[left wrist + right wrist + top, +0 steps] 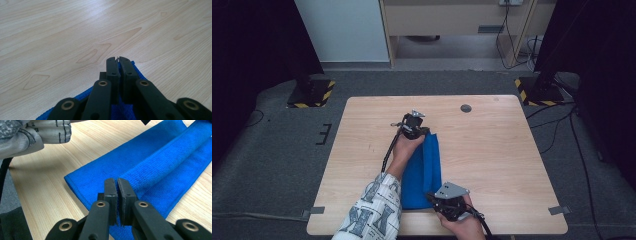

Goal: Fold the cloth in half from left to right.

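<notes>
blue cloth pinched at both ends on the bench

nearest the bench's front edge: right tool [438, 199], held in a hand [462, 222] at the bottom of the high view, grey three-cornered plate [451, 190] on top, cable trailing off the front edge. jaws all but closed, as seen along them in the right gripper view [117, 185], nipping a raised fold of the blue microfibre cloth [152, 167] at its near end. lying flat beyond that fold, two long layered bands of the same cloth running away across the light wood.

just left of the right hand: patterned sleeve [372, 212], white with grey lettering, coming in from the bottom edge and crossing the cloth's left border; seen again as a grey-white bulk at the top left of the right gripper view [37, 132].

in the middle of the bench [492, 150]: the cloth [424, 170], folded into a long narrow strip, stretched from the front edge toward the centre, between the two tools.

at the strip's far end: left hand [404, 147] gripping the left tool [422, 131], black cable looping back along the forearm. jaws closed to a hairline in the left gripper view [118, 61], with the cloth's far edge [136, 68] caught between them and blue showing beneath and beside the black arms.

farther off on the bench: a small round dark grommet [466, 108] near the back edge.

beyond the bench: grey carpet, two stand bases with yellow-black hazard stripes [312, 92], and a wooden desk frame against the wall.
</notes>
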Available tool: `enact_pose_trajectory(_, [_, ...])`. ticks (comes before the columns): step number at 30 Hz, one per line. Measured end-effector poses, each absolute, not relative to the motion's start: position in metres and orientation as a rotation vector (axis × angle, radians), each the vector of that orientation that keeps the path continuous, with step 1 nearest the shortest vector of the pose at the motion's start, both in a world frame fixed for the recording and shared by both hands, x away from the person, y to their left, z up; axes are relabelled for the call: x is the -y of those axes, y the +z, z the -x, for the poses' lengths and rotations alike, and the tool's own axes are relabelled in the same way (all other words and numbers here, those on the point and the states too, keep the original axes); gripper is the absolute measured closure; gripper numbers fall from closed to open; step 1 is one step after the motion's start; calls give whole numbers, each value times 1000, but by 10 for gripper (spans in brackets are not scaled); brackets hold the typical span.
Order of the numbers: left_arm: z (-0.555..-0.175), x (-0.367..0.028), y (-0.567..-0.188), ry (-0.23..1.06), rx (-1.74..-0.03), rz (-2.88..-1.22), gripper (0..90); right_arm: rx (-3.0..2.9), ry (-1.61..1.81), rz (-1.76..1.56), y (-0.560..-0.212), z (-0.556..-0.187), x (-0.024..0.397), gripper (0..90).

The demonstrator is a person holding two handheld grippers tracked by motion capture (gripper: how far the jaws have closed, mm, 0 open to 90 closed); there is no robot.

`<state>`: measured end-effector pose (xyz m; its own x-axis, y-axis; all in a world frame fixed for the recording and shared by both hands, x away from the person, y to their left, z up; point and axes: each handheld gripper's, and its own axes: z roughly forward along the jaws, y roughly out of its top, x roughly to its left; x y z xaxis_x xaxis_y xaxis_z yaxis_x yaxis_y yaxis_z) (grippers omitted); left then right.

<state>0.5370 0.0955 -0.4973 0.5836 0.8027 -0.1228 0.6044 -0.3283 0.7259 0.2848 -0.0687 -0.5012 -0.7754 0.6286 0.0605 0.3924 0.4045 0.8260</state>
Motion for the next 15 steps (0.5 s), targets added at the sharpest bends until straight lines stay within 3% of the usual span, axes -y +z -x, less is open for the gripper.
enact_pose_trajectory(9, [-537, -90, -502, 316, -1110, -2062, 853, -2419, 1284, -924, -507, -287, 71, 853])
enact_pose_trajectory(13, [-536, -88, -502, 311, -1099, -2062, 809, -2415, 1275, -952, -507, -288, 73, 769])
enact_pose_trajectory(15, [-536, -87, -503, 310, -1098, -2058, 744, -2415, 1268, -967, -507, -289, 75, 713])
